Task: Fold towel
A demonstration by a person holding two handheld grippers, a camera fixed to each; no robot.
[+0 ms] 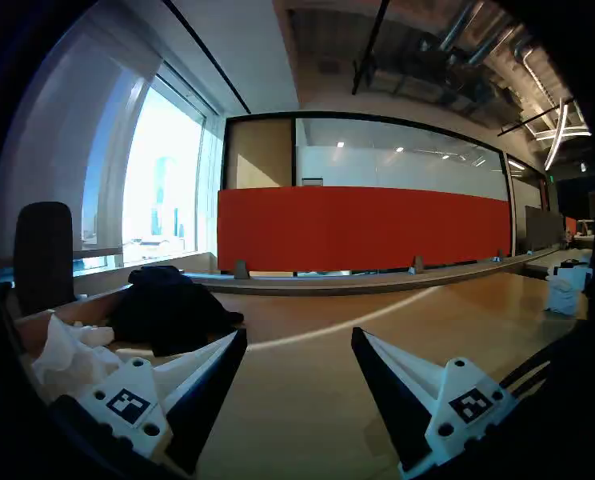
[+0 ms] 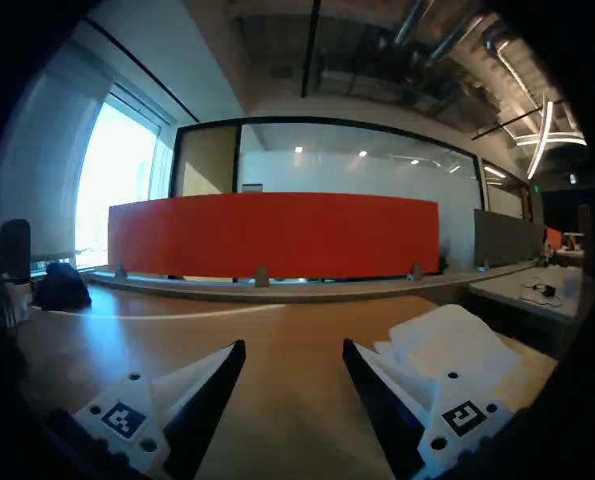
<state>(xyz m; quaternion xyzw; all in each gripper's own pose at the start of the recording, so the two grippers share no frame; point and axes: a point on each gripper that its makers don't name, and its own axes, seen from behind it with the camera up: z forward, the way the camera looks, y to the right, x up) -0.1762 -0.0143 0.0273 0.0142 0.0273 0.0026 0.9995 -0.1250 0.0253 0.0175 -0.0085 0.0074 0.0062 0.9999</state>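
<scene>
In the left gripper view, my left gripper (image 1: 299, 336) stands open low over the wooden table (image 1: 313, 400), nothing between its fingers. A crumpled white cloth (image 1: 73, 356) lies at the left, just beyond the left finger. In the right gripper view, my right gripper (image 2: 293, 346) is open above the same table (image 2: 289, 400), holding nothing. A white towel (image 2: 449, 344), flat and partly folded, lies on the table at the right, behind the right finger (image 2: 393, 400). A small white cloth (image 1: 560, 294) sits far right in the left gripper view.
A black garment or bag (image 1: 169, 308) lies on the table at the left, seen also as the dark bag (image 2: 60, 288). A red divider panel (image 1: 361, 228) runs along the table's far edge. A dark chair back (image 1: 43, 252) stands at the left by the window.
</scene>
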